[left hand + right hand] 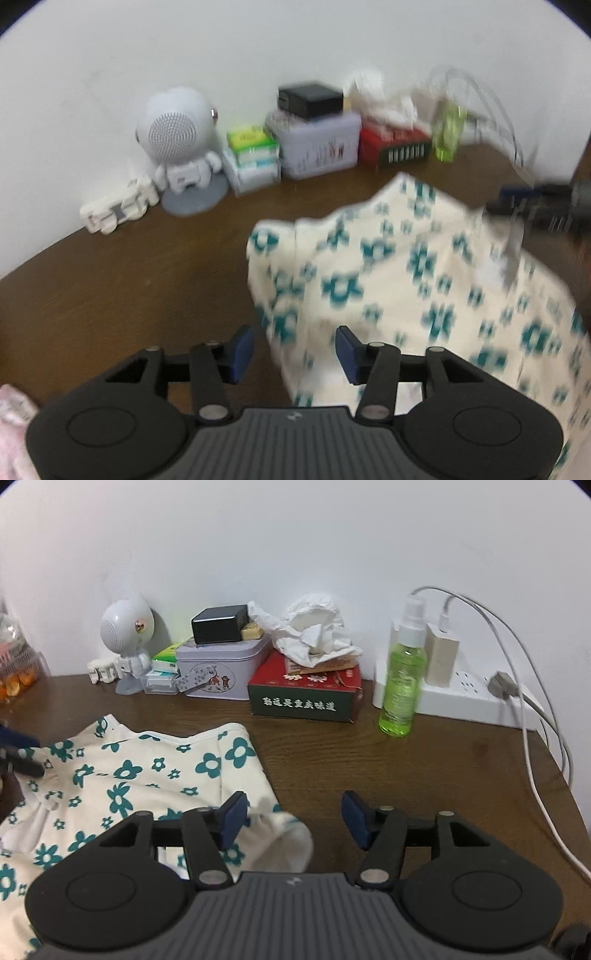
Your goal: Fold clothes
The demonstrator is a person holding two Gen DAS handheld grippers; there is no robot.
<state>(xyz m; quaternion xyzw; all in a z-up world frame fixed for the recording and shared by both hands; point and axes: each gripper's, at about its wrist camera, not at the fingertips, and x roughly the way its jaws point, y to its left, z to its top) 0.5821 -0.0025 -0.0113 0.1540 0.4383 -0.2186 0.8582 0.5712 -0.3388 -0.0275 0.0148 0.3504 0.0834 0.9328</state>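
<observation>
One brown wooden table (406,760) meets a white wall (295,535).

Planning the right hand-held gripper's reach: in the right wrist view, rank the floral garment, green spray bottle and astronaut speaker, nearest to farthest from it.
From the right hand-held gripper:
1. Floral garment, under its left finger.
2. Green spray bottle, ahead and right.
3. Astronaut speaker, far left, by the wall.

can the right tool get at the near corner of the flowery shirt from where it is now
Probably yes. The right tool is open, with the flowery shirt corner lying by its left finger on the bare table; nothing blocks the way.
</observation>
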